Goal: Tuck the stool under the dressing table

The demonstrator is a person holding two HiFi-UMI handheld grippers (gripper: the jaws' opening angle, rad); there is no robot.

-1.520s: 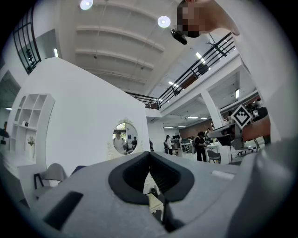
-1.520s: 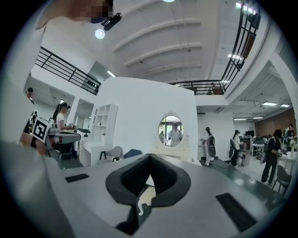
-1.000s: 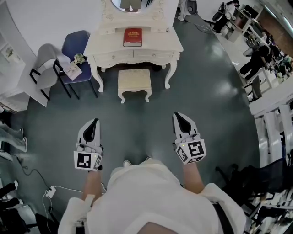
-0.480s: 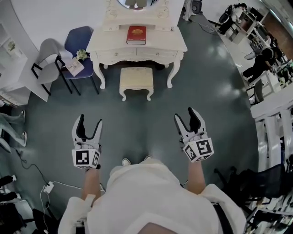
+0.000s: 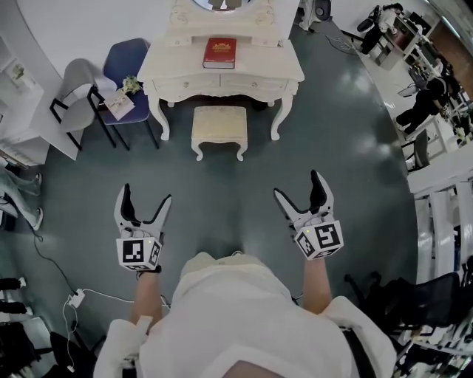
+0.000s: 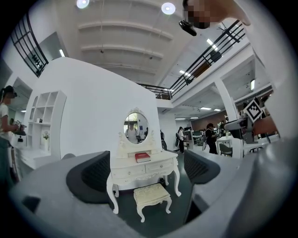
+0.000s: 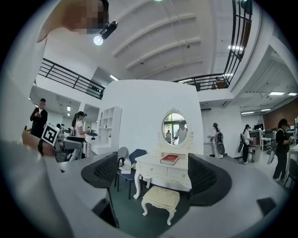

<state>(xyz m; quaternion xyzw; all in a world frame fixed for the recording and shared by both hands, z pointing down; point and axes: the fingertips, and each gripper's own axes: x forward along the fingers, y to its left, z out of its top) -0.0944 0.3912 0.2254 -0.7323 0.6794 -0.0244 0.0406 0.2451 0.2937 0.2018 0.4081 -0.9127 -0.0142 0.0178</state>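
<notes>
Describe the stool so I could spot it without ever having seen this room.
Find the white dressing table against the curved wall, a red book on its top. The stool stands on the dark floor just in front of it. Unlike the blue chair and grey chair beside the table, it is low, backless and cream, with curved legs.

Glossy grey floor [image 5: 222,199], cream painted stool [image 5: 219,124], matching dressing table [image 5: 251,74]

The stool [image 5: 219,127] stands just in front of the white desk [image 5: 177,68]. The left gripper [image 5: 146,196] and right gripper [image 5: 298,186], well short of it, have just been opening their jaws, nothing between them.
</notes>
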